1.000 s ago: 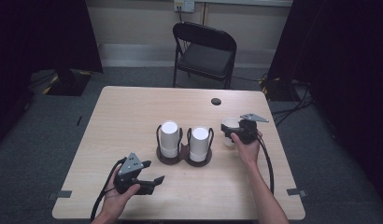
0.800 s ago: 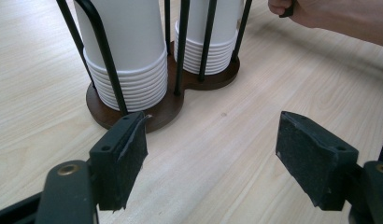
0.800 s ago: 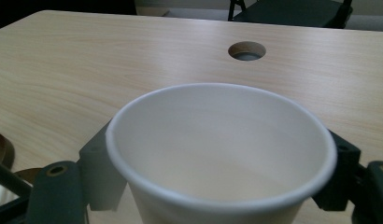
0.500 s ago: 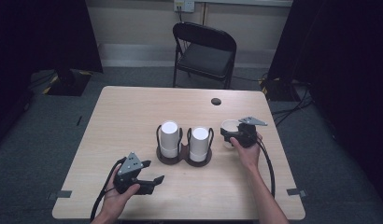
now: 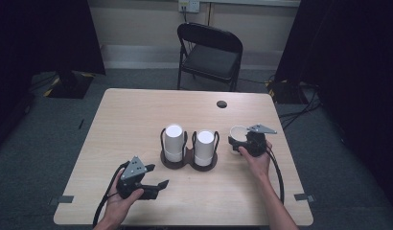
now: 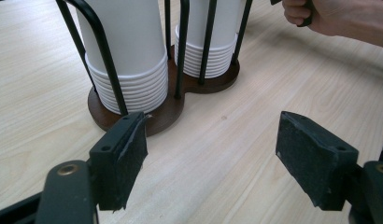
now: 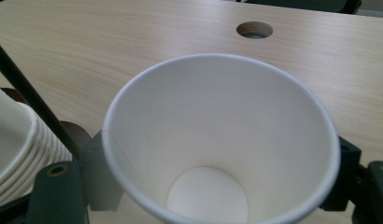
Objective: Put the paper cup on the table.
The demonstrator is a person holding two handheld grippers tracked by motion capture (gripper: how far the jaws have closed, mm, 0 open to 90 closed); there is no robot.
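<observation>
A dark wooden cup holder with black wire posts stands mid-table and carries two stacks of upside-down white paper cups, the left stack and the right stack. My right gripper is shut on a single white paper cup, held mouth-up just right of the holder; its empty inside faces the camera in the right gripper view. My left gripper rests open near the table's front edge, its pads wide apart, aimed at the holder base with nothing between them.
A round cable hole lies in the tabletop behind the cups. A black folding chair stands beyond the far edge. Black cables trail from both grippers toward the near edge.
My right gripper with the cup has shifted slightly left toward the holder. The left gripper has stayed put.
</observation>
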